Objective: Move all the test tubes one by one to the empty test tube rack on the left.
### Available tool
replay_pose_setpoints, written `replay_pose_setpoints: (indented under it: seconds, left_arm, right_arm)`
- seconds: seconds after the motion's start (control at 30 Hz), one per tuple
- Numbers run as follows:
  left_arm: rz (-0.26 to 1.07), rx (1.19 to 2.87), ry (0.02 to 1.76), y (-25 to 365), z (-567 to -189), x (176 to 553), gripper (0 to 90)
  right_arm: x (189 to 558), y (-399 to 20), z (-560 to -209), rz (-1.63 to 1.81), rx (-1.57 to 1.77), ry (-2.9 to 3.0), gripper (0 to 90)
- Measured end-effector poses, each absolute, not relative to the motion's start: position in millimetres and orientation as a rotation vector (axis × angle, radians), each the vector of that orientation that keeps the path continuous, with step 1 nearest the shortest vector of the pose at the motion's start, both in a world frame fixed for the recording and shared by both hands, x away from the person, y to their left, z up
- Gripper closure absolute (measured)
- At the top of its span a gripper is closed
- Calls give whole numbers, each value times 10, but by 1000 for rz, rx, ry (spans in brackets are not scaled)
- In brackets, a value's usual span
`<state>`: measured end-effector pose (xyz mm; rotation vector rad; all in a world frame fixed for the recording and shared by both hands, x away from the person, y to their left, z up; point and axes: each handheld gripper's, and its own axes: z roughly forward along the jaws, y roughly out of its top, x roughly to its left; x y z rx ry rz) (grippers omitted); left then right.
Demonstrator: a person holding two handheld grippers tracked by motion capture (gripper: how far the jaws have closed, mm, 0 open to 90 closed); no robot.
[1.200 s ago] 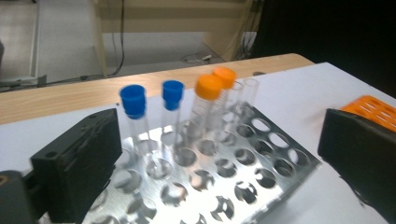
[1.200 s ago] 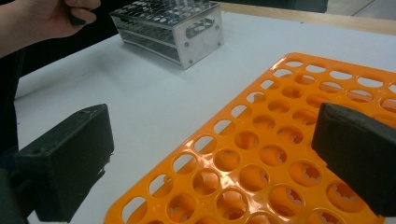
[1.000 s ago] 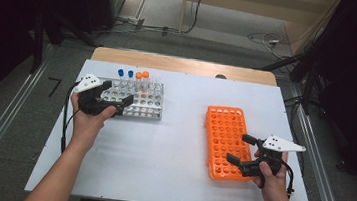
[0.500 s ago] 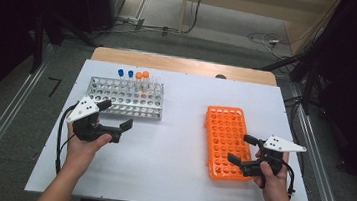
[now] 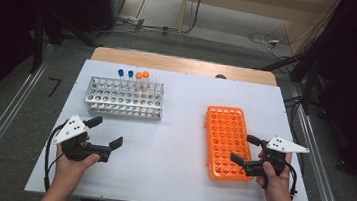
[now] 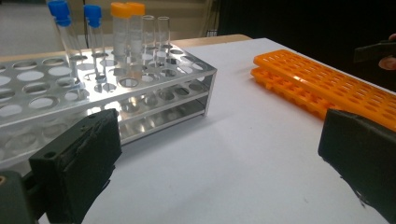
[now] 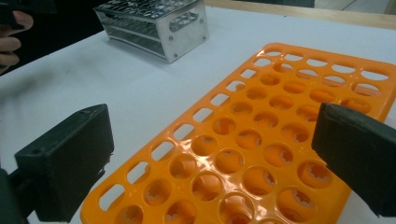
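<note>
Counting the things on the white table (image 5: pixel 168 180) gives 2 racks and 6 tubes. 1 rack is the silver metal rack (image 5: pixel 124 98) on the left side, and 1 is the flat orange rack (image 5: pixel 227 142) on the right side. At the back of the metal rack stand 2 tubes with blue caps (image 5: pixel 125 74), 2 tubes with orange caps (image 5: pixel 142 75) and 2 clear tubes with no caps (image 6: pixel 155 32). The holes in the orange rack hold nothing. 2 grippers are here too, 1 in each hand. The left gripper (image 5: pixel 104 132) is near the front left of the table, with its jaws wide apart and nothing between them. The metal rack is just past it, a little way off, and they do not touch. In the left gripper view the metal rack sits to the left above the left jaw, with bare table between the jaws. The right gripper (image 5: pixel 245 149) is held at the near right part of the orange rack, also spread wide and holding nothing. In the right gripper view the orange rack lies right between the 2 jaws. Nothing lies on the table between the left gripper and the tubes.
</note>
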<state>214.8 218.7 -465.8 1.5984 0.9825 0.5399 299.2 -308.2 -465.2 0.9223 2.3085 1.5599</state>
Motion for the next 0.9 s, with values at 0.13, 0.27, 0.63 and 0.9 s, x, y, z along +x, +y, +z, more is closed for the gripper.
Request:
replay_pose_setpoints:
  seconds: [0.13, 0.27, 0.63, 0.9]
  left_arm:
    - [542, 1580, 991, 2274, -4675, 2126, 0]
    - [539, 1569, 1002, 2311, -4690, 2127, 0]
    - [522, 1561, 1005, 2393, -4732, 2141, 0]
    - [517, 1567, 1003, 2378, -4744, 2172, 0]
  right_arm:
    - [2983, -3143, -4676, 1557, 929, 2298, 0]
    - [2933, -3231, -4716, 1539, 943, 2283, 0]
    - [2812, -3642, -4798, 1503, 1034, 2229, 0]
    - [2821, -3594, -4812, 1500, 1018, 2240, 0]
